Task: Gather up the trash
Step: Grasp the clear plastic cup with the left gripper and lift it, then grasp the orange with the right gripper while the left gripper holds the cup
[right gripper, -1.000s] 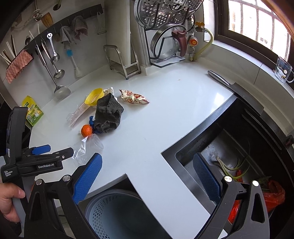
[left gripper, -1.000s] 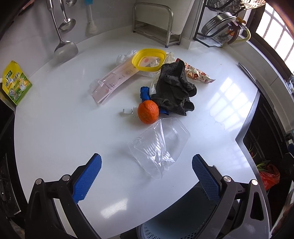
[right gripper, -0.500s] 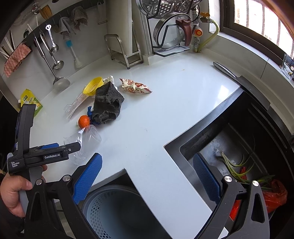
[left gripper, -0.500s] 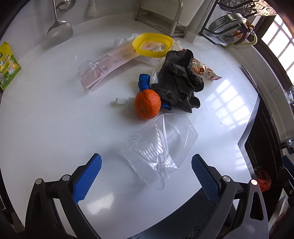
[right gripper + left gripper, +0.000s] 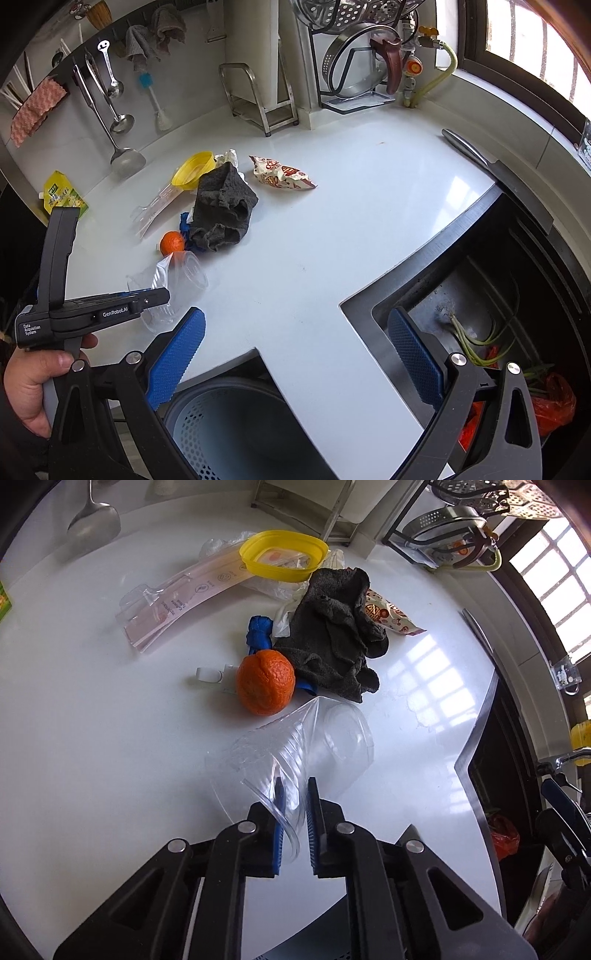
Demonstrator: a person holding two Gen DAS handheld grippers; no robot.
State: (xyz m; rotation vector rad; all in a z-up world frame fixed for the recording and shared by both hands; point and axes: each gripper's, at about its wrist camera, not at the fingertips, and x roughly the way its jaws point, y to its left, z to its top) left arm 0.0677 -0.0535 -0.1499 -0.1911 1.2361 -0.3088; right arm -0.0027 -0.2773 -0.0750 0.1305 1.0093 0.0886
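Clear cup (image 5: 314, 738); orange fruit (image 5: 265, 686); dark grey cloth (image 5: 332, 635); yellow lid (image 5: 283, 555); white counter (image 5: 92, 720); blue claw pads (image 5: 177, 358).

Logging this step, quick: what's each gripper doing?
Left gripper: just closed, pinching the clear plastic cup's rim.
Right gripper: open, holding nothing.

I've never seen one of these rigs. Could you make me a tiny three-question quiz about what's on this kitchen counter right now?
1. True or false: the left hand-held gripper is shut on the rim of the clear plastic cup.
2. Which lies right beside the cup: A) the orange, B) the ladle, C) the green packet?
3. What sits below the counter edge, ready for trash?

Key: 1 true; 2 A; 3 the perforated bin.
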